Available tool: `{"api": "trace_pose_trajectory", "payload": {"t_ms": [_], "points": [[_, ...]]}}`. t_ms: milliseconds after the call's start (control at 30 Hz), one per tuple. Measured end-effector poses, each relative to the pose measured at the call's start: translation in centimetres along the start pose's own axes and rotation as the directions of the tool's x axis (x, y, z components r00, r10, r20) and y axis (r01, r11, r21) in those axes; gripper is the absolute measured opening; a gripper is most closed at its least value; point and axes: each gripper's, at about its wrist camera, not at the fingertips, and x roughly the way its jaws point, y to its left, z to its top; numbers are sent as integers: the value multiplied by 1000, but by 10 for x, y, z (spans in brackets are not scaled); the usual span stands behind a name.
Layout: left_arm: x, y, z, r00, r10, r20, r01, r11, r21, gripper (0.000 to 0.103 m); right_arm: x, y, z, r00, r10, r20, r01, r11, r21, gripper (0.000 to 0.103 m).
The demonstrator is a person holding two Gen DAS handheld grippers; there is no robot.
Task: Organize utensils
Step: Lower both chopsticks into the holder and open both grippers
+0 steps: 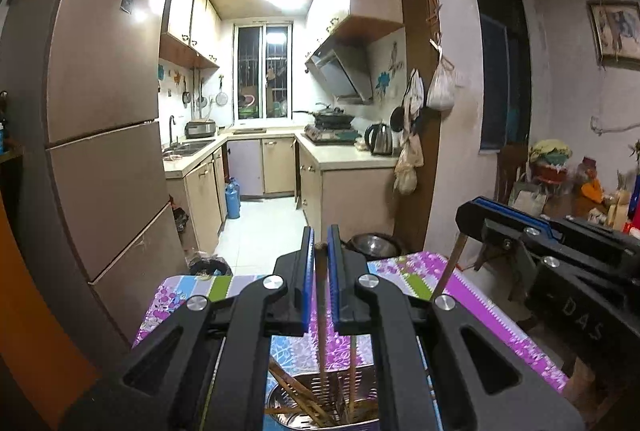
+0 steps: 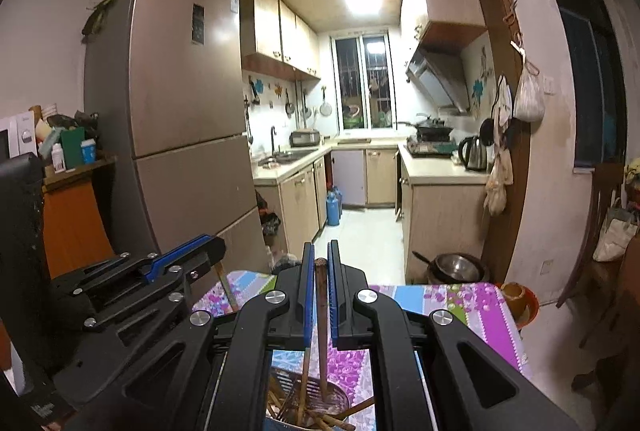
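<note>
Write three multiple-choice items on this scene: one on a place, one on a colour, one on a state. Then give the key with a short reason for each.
1. Where does the metal utensil holder stand?
A. on the flowered tablecloth
B. on the kitchen counter
C. on the floor

2. What colour are the gripper pads?
A. red
B. blue
C. white

3. What is the state of the right gripper?
A. wide open and empty
B. shut on a chopstick
C. shut on a spoon

Key: 1 A, the tablecloth shows around and behind the holder. 2 B, blue strips line the inner faces of the fingers. 3 B, a brown chopstick runs between the pads and down toward the holder.
</note>
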Motion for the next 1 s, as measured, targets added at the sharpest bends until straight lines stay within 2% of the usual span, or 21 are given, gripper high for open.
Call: {"api": "trace_pose_trajectory", "payload": {"t_ms": [467,600,833,900,1000], "points": [[38,0,-40,992,7,-126,-5,1000,16,5,39,-2,-32,991,4,-132,-2,1000,14,7],[46,5,-47,988,22,-152,-24,1000,-9,5,41,-5,-37,990,-9,-142,12,1000,19,8],[36,13,-40,990,17,-141,-22,999,-36,7,32,-7,-35,992,-21,-126,23,1000,17,8],[31,18,-35,991,20,-132,-26,999,-48,12,26,-8,-34,993,-25,-119,27,1000,15,8],[15,25,-27,995,45,-86,-50,997,-58,13,8,-12,-32,994,-21,-105,22,1000,13,8]]}}
